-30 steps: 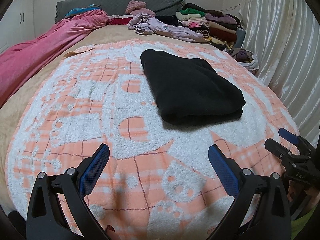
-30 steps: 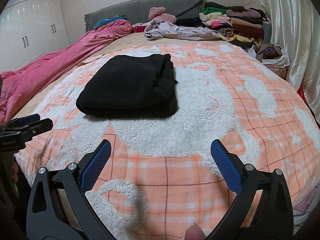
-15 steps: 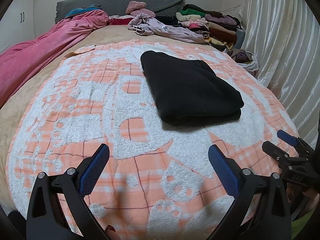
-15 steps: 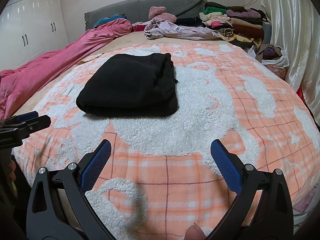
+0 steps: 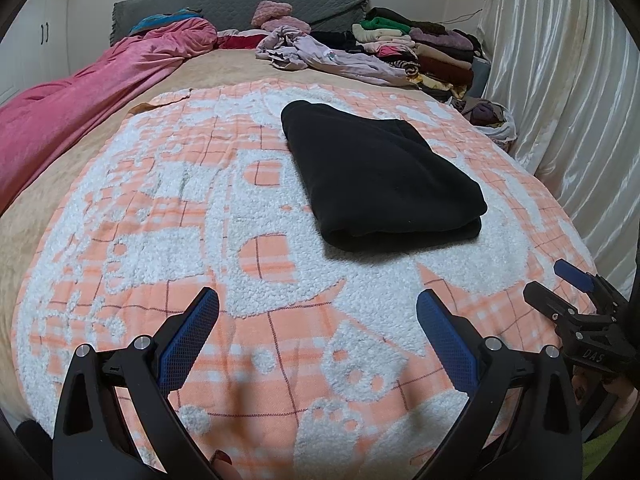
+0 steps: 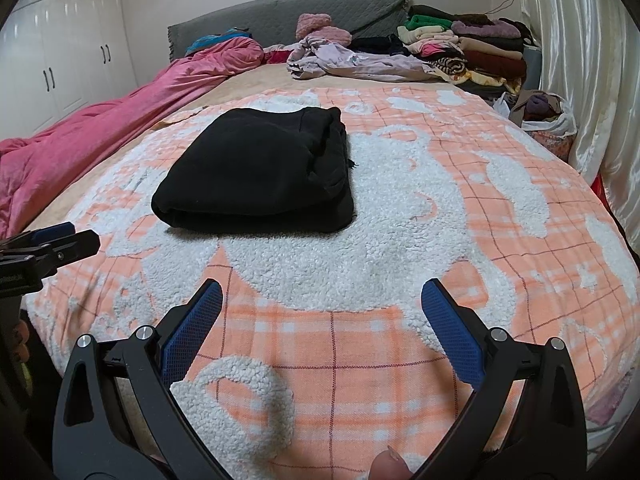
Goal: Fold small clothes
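Note:
A black garment (image 5: 380, 176) (image 6: 256, 172) lies folded into a thick rectangle on the orange-and-white fleece blanket (image 5: 248, 240) (image 6: 440, 216) that covers the bed. My left gripper (image 5: 318, 312) is open and empty, low over the blanket's near edge, well short of the garment. My right gripper (image 6: 322, 304) is also open and empty, over the near edge to the garment's right. Each gripper shows at the edge of the other's view: the right gripper (image 5: 576, 288) and the left gripper (image 6: 52, 240).
A rumpled pink duvet (image 5: 80, 108) runs along the bed's left side. A lilac garment (image 5: 328, 58) and stacked folded clothes (image 5: 424, 48) sit at the grey headboard. A bag of clothes (image 6: 548, 116) stands by the white curtain (image 5: 568, 80). White wardrobes (image 6: 60, 60) are left.
Both grippers have drawn back slightly from the folded black garment and stay open. The garment has not moved.

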`<control>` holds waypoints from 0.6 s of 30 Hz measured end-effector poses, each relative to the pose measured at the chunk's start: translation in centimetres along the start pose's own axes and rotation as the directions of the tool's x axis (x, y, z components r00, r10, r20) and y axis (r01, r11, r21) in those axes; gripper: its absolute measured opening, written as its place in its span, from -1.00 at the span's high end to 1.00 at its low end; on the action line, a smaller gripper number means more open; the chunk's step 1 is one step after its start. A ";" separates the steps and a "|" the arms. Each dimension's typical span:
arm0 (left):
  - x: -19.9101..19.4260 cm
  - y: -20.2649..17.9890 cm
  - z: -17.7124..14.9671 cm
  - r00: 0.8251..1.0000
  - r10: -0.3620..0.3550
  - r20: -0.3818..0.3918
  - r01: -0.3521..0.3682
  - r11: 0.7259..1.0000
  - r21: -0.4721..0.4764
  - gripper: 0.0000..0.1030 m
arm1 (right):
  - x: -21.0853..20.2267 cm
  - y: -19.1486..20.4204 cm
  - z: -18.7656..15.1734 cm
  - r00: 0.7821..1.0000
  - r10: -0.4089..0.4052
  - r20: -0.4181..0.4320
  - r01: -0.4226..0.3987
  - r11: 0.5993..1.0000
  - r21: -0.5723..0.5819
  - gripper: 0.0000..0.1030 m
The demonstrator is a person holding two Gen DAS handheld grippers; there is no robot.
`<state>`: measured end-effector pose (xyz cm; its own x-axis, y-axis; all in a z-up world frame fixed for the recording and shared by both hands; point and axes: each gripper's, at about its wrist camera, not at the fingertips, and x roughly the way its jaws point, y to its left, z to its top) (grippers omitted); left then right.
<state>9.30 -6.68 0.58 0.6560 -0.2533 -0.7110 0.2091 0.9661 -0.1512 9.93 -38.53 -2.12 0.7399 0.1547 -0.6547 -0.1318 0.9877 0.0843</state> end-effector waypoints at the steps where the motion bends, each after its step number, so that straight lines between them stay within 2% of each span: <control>1: 0.0 0.0 0.0 1.000 -0.001 0.001 0.001 1.000 0.001 -0.91 | 0.0 0.0 0.0 1.000 -0.001 0.001 0.001 1.000 0.000 -0.82; 18: -0.3 0.2 0.0 1.000 -0.001 0.003 0.001 1.000 -0.006 -0.91 | -0.2 -0.4 -0.2 1.000 -0.006 -0.003 0.006 1.000 0.000 -0.82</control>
<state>9.13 -6.39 0.81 0.6579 -0.2548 -0.7087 0.2057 0.9661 -0.1564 9.72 -38.98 -2.13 0.7387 0.1489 -0.6574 -0.1274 0.9886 0.0808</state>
